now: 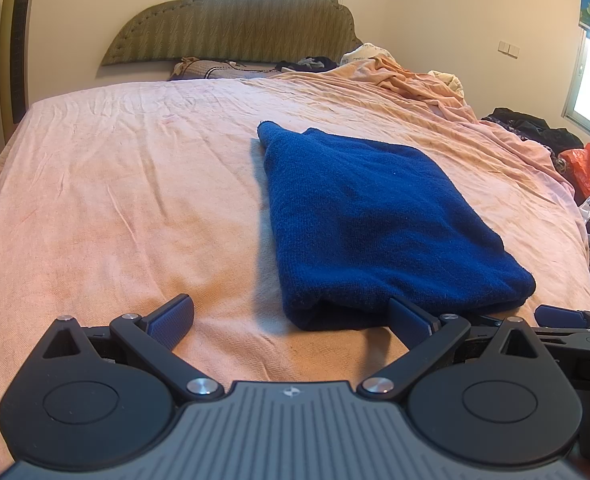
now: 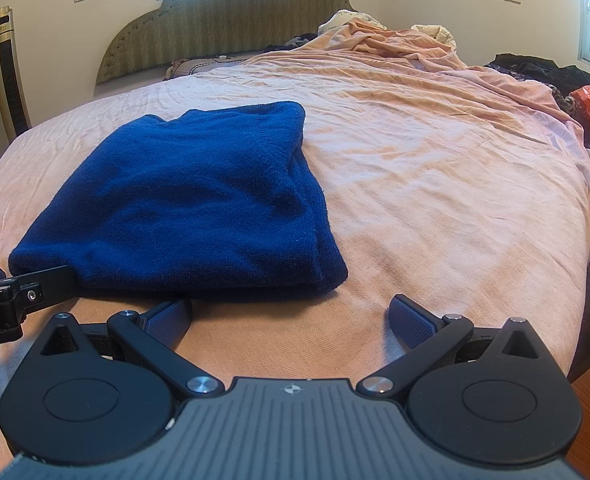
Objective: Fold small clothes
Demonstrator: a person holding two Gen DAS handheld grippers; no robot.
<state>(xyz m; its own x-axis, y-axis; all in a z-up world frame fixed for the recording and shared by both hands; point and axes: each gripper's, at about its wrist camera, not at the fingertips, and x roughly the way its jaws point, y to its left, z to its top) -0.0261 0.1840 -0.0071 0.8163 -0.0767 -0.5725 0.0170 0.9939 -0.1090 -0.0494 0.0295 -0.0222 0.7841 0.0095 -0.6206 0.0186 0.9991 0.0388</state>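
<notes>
Lying neatly folded on the bed (image 1: pixel 115 200), the blue sweater (image 1: pixel 359 208) looks finished, both grippers' fingers (image 2: pixel 411 322) spread, empty.

A bed with a wrinkled pink sheet (image 1: pixel 115 184) carries a folded blue knit garment (image 1: pixel 367 216) at centre; rumpled bedding (image 1: pixel 411 72) lies toward one o'clock.
</notes>
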